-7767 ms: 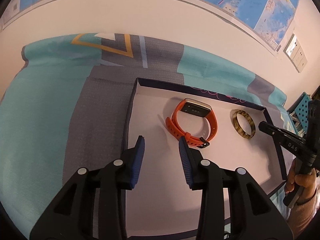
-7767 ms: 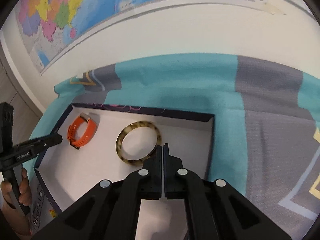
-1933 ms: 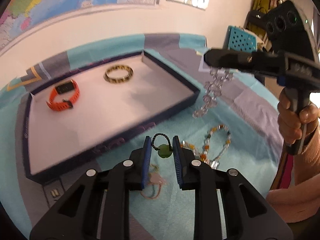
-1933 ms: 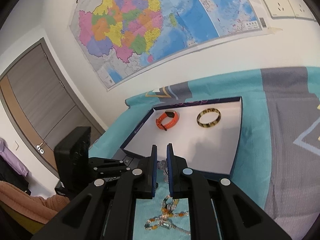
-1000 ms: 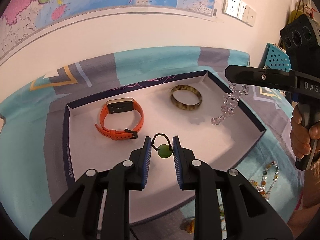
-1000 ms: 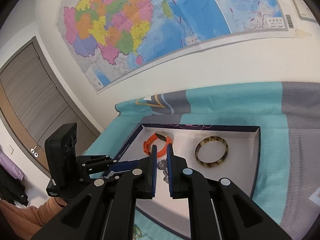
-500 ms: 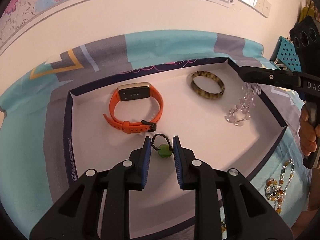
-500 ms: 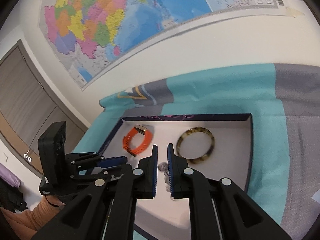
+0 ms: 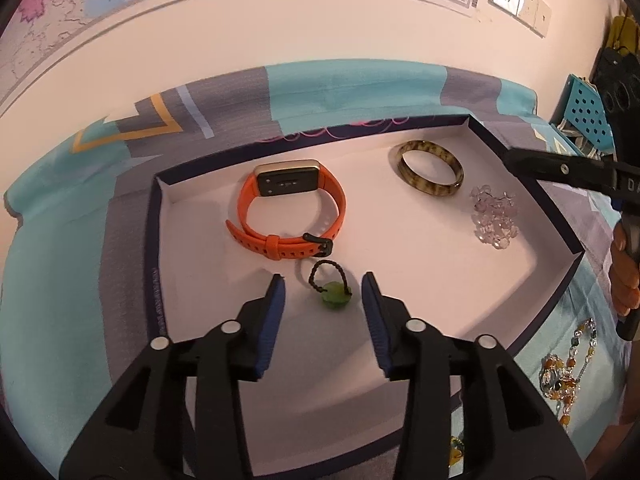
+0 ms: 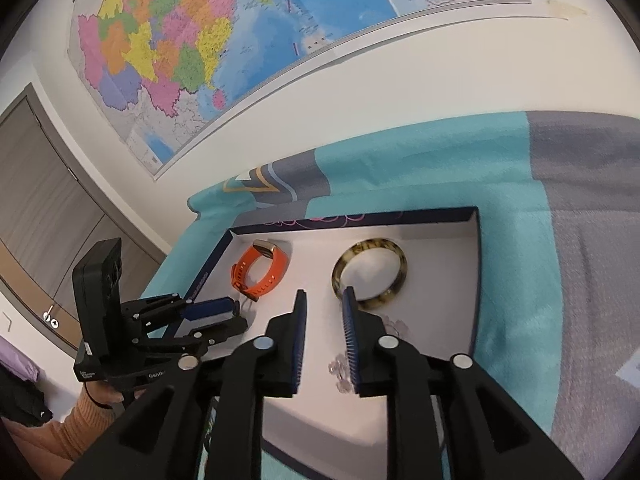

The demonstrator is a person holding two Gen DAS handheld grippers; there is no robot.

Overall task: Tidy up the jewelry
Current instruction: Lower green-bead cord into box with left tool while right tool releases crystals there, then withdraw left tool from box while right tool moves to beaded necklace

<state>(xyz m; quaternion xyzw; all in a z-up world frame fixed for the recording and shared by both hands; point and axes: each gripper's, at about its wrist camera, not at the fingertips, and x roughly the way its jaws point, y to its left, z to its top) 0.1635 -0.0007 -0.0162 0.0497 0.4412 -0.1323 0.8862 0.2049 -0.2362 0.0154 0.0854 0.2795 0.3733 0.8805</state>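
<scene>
A white tray with a dark blue rim lies on the cloth. In it are an orange watch, a tortoiseshell bangle, a clear crystal bracelet and a green bead on a black cord loop. My left gripper is open, with the green bead lying between its fingers. My right gripper is open and empty above the crystal bracelet; it shows at the right edge of the left wrist view.
A colourful beaded necklace lies on the teal and grey cloth outside the tray's right side. A wall with a map stands behind the table. A blue perforated basket stands at the far right.
Both grippers have opened. The green bead has dropped from my left gripper onto the tray, and the crystal bracelet has dropped from my right gripper into a heap by the bangle.
</scene>
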